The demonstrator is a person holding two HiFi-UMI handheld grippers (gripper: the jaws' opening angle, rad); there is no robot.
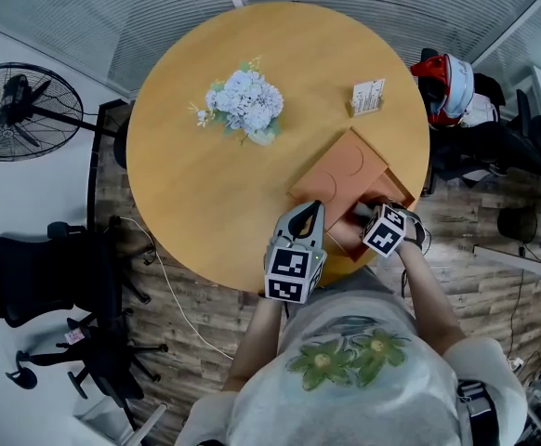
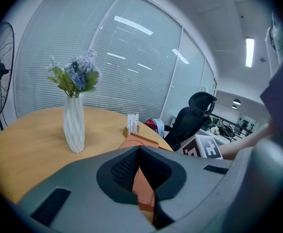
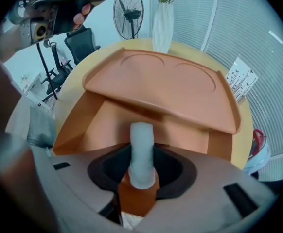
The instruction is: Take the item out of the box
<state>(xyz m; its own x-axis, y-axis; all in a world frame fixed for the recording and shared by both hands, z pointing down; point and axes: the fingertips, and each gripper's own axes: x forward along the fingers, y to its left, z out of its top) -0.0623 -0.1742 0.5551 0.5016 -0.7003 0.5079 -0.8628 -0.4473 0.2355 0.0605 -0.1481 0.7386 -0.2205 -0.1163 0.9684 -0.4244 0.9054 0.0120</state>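
An orange box (image 1: 340,179) lies on the round wooden table (image 1: 205,203) near its front right edge, lid (image 3: 170,84) raised over the open front. In the right gripper view a pale, roll-shaped item (image 3: 141,147) points out of the box's opening. My right gripper (image 3: 141,174) holds its near end, with a pad against each side. In the head view that gripper (image 1: 363,214) sits at the box's near end. My left gripper (image 1: 313,206) is at the box's near left corner. Its jaws (image 2: 140,152) meet on an orange edge of the box (image 2: 144,188).
A white vase of pale blue flowers (image 1: 244,103) stands mid-table, and a small card holder (image 1: 368,96) is at the far right. A floor fan (image 1: 19,110) and a black office chair (image 1: 29,277) are left of the table. A red and white helmet (image 1: 447,86) lies at the right.
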